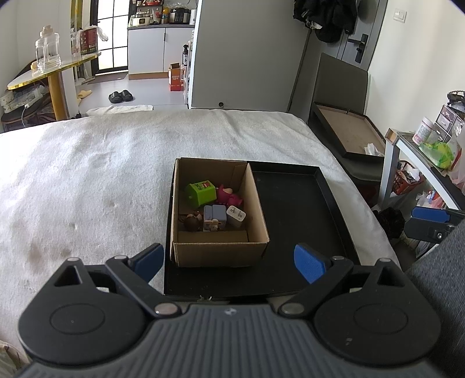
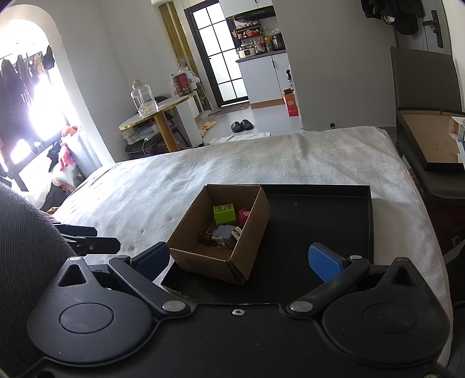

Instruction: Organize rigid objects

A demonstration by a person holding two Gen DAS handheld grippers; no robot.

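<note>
A bed covered in a white fleecy blanket (image 1: pixel 116 174) carries a shallow black rectangular tray (image 1: pixel 302 221). An open brown cardboard box (image 1: pixel 255 203) stands in the tray's 9 o'clock half, long axis running 6 to 12, holding small toys. Left gripper (image 1: pixel 229 261) and right gripper (image 2: pixel 241 258) hover empty, fingers wide apart.

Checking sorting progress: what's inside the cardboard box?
The cardboard box holds a green block, pink toy, grey-blue piece, white charger and brown figure; anything beneath them is hidden.

A clear glass jar (image 2: pixel 144 98) stands on a round gold-edged table (image 2: pixel 157 114) at ten o'clock. Black slippers (image 1: pixel 120 96) lie on the pale floor at twelve o'clock, near a red carton (image 2: pixel 291 105). Dark clothes (image 1: pixel 325 17) hang by the grey door at one o'clock.
</note>
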